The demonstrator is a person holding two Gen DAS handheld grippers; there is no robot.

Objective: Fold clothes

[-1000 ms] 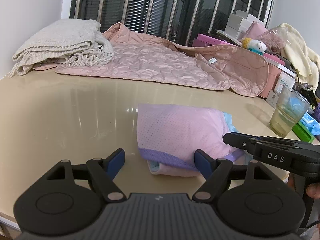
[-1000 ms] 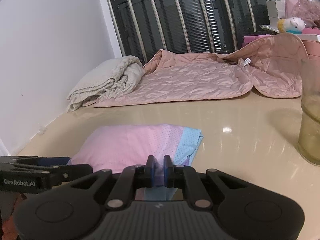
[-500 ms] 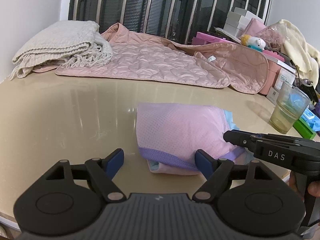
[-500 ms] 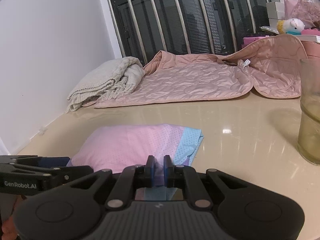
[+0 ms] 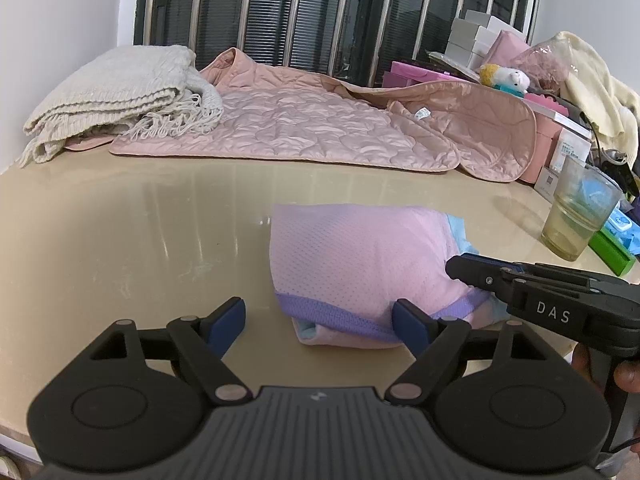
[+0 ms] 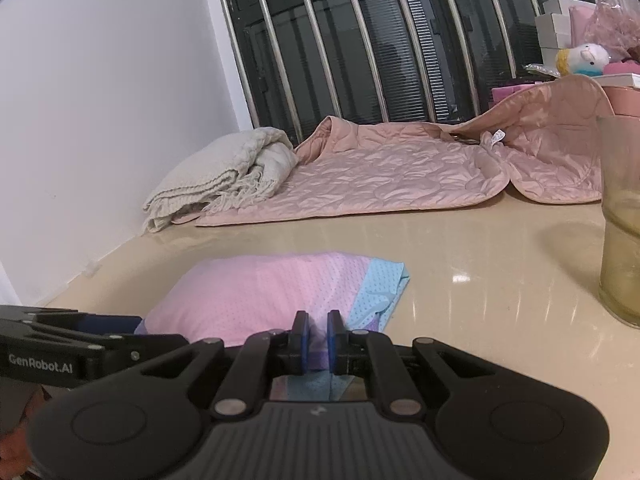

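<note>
Nothing much had shifted since the earlier frames except a slight drift of the left wrist view. On the table [image 5: 120, 240], the folded garment [image 5: 360, 256] lay at six o'clock of the quilted jacket [image 5: 320, 128]. The right gripper [image 6: 316, 338] was clenched on its near hem; a slow, level pull would likely keep the layers aligned. The left gripper [image 5: 320, 320] hovered released, low, straddling the near edge.

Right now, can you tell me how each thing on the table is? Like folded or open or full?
Pink shirt: folded, lying flat.
Left claw: open, holding nothing.
Right claw: shut on the shirt's near edge.
Quilt: spread out, right end turned up.
Knit blanket: folded in a pile.
Glass: upright, nearly empty.
</note>
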